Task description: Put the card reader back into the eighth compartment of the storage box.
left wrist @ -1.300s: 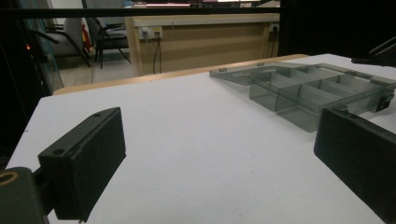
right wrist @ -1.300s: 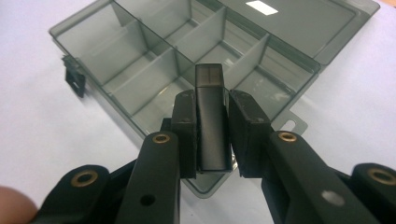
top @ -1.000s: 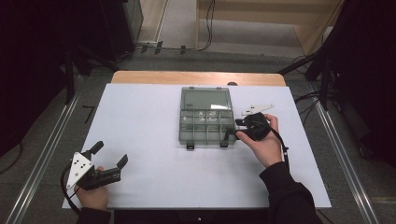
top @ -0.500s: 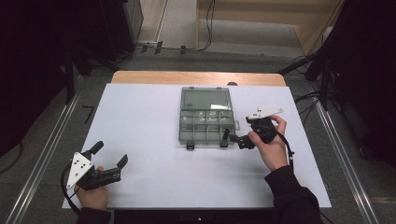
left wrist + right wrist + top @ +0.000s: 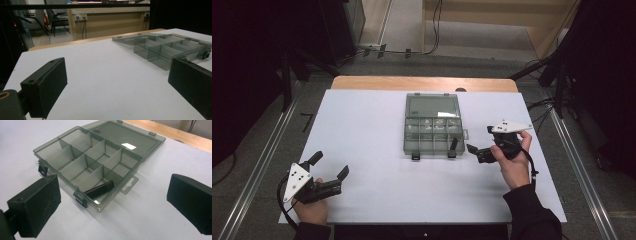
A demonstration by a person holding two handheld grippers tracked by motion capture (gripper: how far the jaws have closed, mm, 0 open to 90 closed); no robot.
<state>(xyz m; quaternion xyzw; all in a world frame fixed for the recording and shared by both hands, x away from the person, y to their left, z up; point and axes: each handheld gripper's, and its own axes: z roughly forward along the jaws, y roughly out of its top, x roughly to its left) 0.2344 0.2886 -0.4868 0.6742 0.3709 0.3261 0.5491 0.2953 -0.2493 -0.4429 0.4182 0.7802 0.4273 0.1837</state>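
A smoky clear organizer box [image 5: 432,131] lies in the middle of the white table, its lid [image 5: 432,106] folded flat behind it. The right gripper view looks into its divided compartments [image 5: 87,162]. A black oblong piece [image 5: 98,190] leans in the compartment nearest that gripper; from above the black piece [image 5: 454,144] is at the box's near right corner. My right gripper [image 5: 481,140] is open and empty, just right of the box, apart from it, jaws pointing left. My left gripper [image 5: 331,165] rests open and empty at the near left, far from the box [image 5: 170,48].
The white sheet [image 5: 362,130] covers the table, with a wooden strip [image 5: 422,83] along the far edge. Metal rails [image 5: 257,165] run along both sides of the table. Cables and dark stands [image 5: 382,50] sit on the floor behind.
My right gripper has drawn back from the box's near right corner, moving right and toward the person. The left gripper has stayed put.
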